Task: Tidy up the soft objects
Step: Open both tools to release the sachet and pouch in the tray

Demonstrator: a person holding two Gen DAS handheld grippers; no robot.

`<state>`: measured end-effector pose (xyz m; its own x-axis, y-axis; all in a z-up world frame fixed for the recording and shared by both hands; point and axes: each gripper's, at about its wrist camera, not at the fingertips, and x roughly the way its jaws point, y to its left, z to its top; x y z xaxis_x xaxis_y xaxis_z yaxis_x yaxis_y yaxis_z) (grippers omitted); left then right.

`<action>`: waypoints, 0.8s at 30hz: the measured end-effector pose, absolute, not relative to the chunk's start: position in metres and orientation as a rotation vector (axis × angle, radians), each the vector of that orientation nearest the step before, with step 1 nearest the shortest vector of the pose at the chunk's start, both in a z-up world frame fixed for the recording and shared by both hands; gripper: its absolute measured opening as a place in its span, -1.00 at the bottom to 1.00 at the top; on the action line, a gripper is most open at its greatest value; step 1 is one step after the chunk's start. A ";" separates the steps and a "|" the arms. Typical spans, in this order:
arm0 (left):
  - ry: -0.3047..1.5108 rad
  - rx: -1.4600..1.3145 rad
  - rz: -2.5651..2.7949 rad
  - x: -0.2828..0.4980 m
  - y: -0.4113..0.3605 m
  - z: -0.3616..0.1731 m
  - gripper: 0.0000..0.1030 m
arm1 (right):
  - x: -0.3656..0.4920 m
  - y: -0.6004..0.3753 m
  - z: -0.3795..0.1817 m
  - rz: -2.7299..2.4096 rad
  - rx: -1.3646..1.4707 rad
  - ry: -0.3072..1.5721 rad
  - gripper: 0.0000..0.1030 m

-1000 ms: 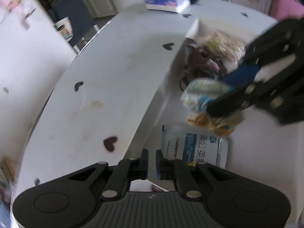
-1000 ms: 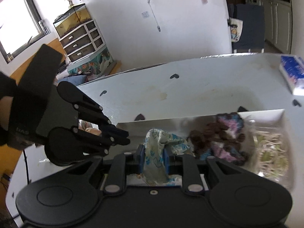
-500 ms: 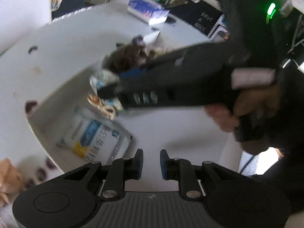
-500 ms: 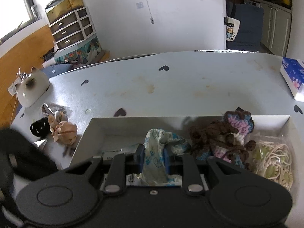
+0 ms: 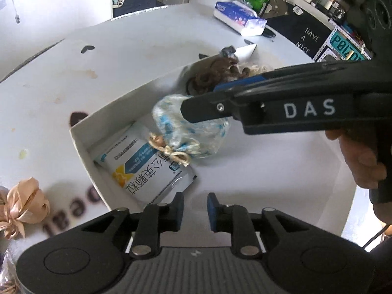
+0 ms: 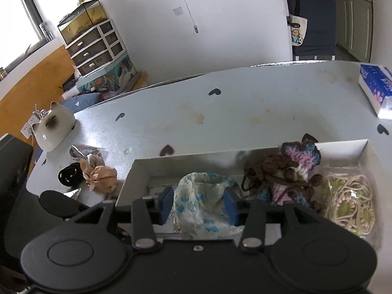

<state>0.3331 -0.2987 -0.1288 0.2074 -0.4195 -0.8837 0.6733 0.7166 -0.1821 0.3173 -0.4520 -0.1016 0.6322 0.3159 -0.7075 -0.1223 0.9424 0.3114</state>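
One white box (image 6: pixel 247 155), four soft items inside it, two tools, one tissue pack (image 6: pixel 376 89).

Box left end: sachet (image 5: pixel 149 169) and drawstring pouch (image 6: pixel 203 201) fill it.
Box right end: crochet piece (image 6: pixel 289 174), cord bundle (image 6: pixel 348 201).
Near box floor (image 5: pixel 257 169): bare.
Above pouch: right gripper (image 6: pixel 198 202), jaws opening around it.

Close wrist views over shared box (image 5: pixel 80 144)

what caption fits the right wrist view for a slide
Right gripper jaws opening around a blue-printed pouch inside the white box, beside a crocheted toy.
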 end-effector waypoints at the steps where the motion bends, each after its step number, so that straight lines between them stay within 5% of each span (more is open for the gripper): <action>1: 1.123 0.260 -0.771 0.331 -0.297 -0.126 -0.53 | 0.316 -0.451 -0.100 0.255 0.241 0.850 -0.15; 3: 1.114 0.247 -0.765 0.333 -0.295 -0.123 -0.53 | 0.314 -0.449 -0.097 0.271 0.224 0.862 -0.45; 8: 1.106 0.221 -0.743 0.328 -0.287 -0.115 -0.53 | 0.312 -0.431 -0.107 0.318 0.116 0.935 -0.67; 24: 1.005 0.148 -0.671 0.311 -0.268 -0.080 -0.35 | 0.292 -0.443 -0.078 0.232 0.156 0.831 -0.51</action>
<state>0.3114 -0.2682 -0.0804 0.3556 -0.4516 -0.8183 0.5832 0.7914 -0.1834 0.2918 -0.4434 -0.0783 0.6510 0.2638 -0.7117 -0.1422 0.9634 0.2270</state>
